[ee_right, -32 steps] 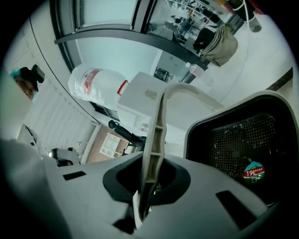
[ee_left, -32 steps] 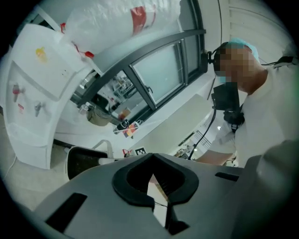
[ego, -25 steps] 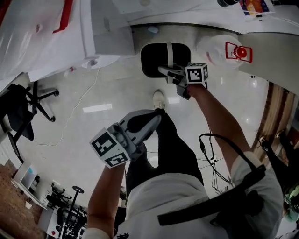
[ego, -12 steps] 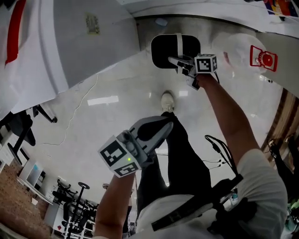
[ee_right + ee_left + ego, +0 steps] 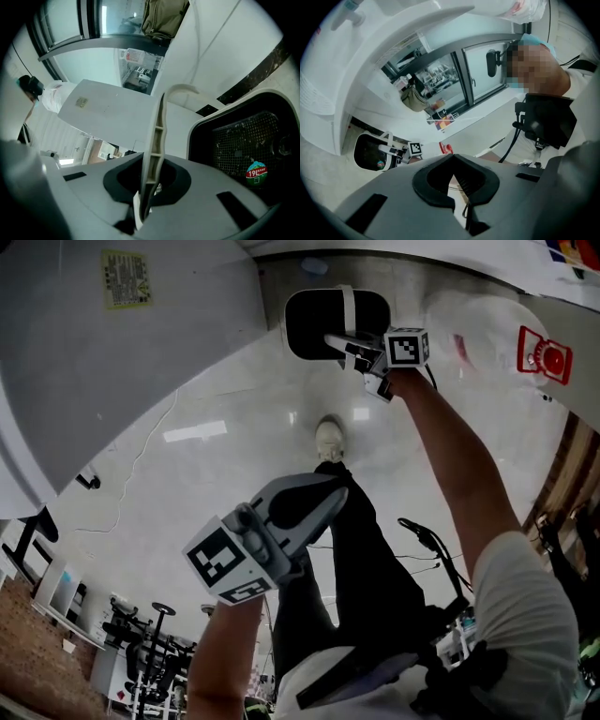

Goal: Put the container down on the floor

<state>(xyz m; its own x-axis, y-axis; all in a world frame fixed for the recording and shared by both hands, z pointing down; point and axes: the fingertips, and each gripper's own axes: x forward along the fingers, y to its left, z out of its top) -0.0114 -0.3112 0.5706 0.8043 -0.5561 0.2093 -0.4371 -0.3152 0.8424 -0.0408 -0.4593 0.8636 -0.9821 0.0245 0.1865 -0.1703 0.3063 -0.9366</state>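
Observation:
The container (image 5: 319, 322) is a black bin with a white rim, hanging above the pale floor at the top of the head view. Its white handle (image 5: 157, 136) runs straight between the jaws of my right gripper (image 5: 349, 345), which is shut on it. In the right gripper view the bin's dark meshed inside (image 5: 243, 140) with a round sticker (image 5: 256, 171) lies to the right. My left gripper (image 5: 314, 495) hovers lower, over the person's dark trouser leg, shut and holding nothing. The left gripper view shows the container (image 5: 370, 152) far off at the left.
A big white tabletop (image 5: 112, 381) overhangs the upper left. The person's white shoe (image 5: 328, 439) stands on the glossy floor below the bin. A red button box (image 5: 547, 357) and a white bag (image 5: 478, 320) are at the upper right. A thin cable (image 5: 141, 465) trails across the floor.
The container and my right gripper now sit higher in the head view, still gripped by the handle. The white tabletop fills more of the left. My left gripper has hardly moved.

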